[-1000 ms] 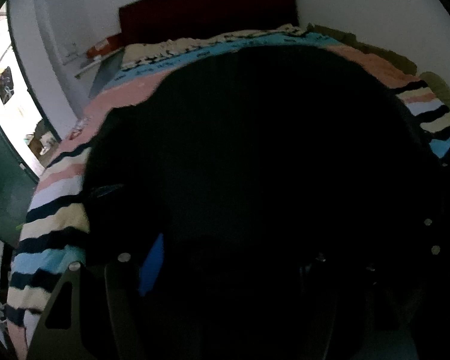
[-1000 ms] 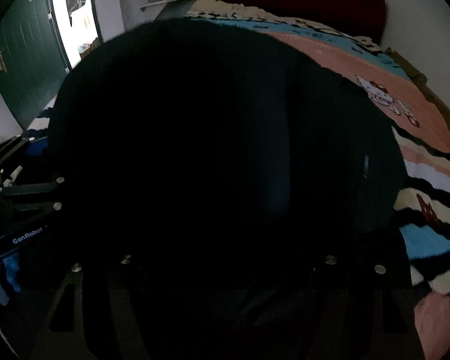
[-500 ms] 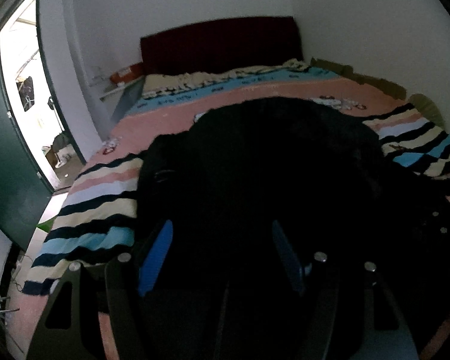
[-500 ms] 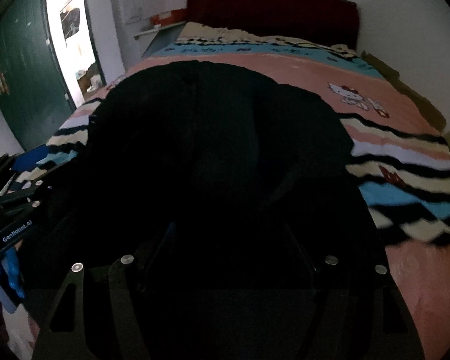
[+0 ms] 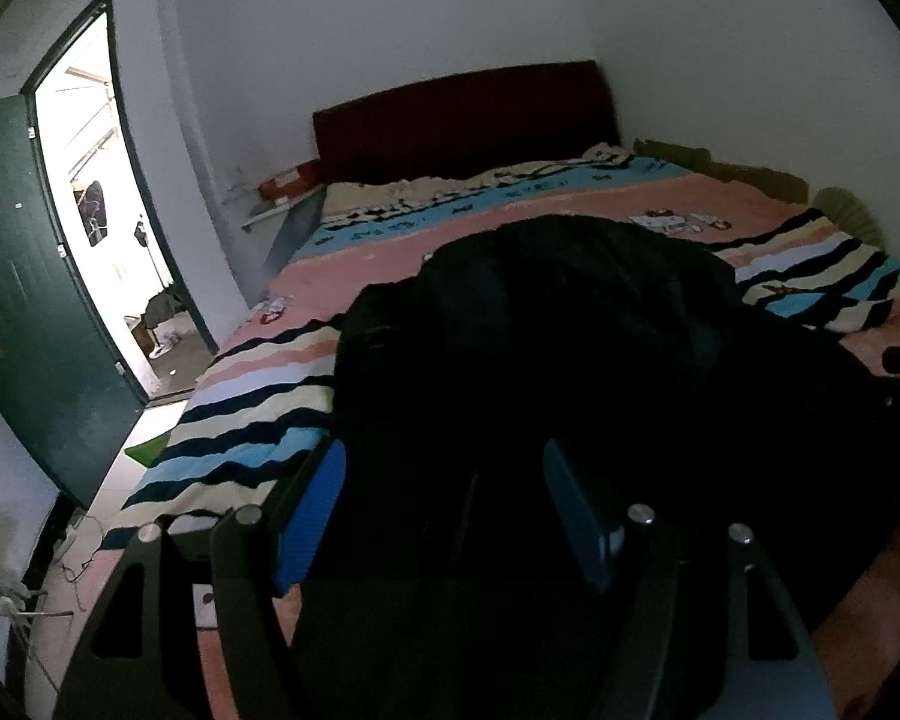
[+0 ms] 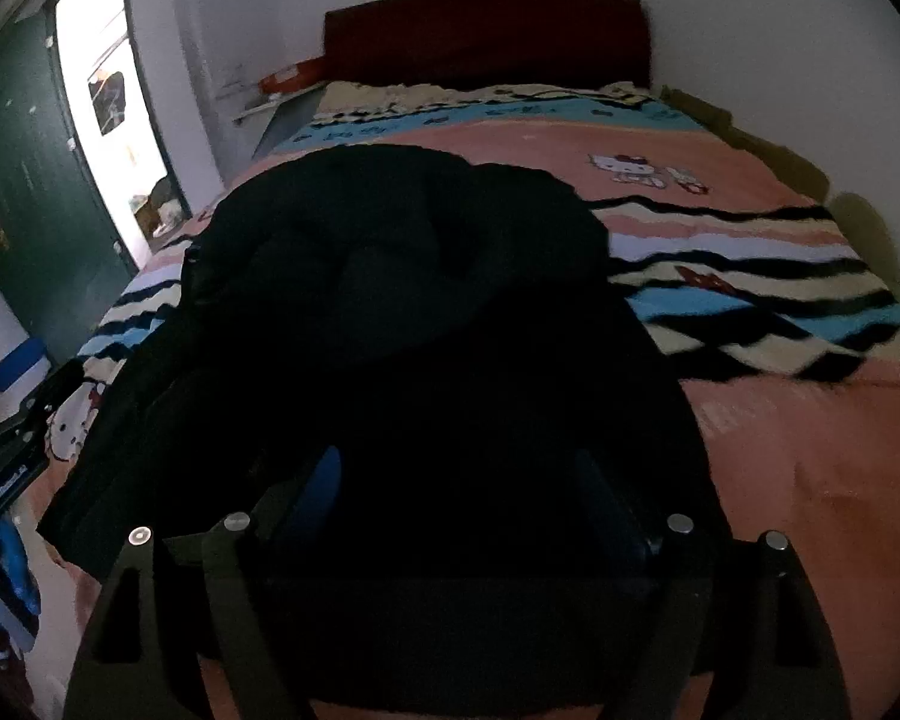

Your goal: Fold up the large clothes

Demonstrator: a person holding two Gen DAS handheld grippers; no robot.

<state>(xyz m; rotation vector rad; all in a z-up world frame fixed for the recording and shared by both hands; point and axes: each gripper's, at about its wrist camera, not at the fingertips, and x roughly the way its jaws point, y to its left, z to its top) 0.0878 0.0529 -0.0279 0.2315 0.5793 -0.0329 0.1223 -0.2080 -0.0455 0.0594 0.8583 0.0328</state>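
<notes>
A large black garment [image 5: 570, 348] lies in a heap on the bed's striped pink, blue and cream blanket [image 5: 252, 420]; it also shows in the right wrist view [image 6: 402, 300]. My left gripper [image 5: 444, 498] is open over the garment's near edge, blue pads [image 5: 312, 510] wide apart, nothing between them. My right gripper [image 6: 456, 498] is open too, its fingers [image 6: 324, 480] spread over the near black cloth. The left gripper's body [image 6: 12, 444] shows at the left edge of the right wrist view.
A dark red headboard [image 5: 468, 114] stands at the far end against white walls. A green door [image 5: 24, 276] is open at the left with a bright doorway [image 5: 108, 192]. A small shelf [image 5: 282, 204] with a red item is beside the headboard. Cables lie on the floor at lower left.
Both grippers have let go of the black garment and pulled back toward the foot of the bed. The garment, which filled both views, now lies heaped on the blanket.
</notes>
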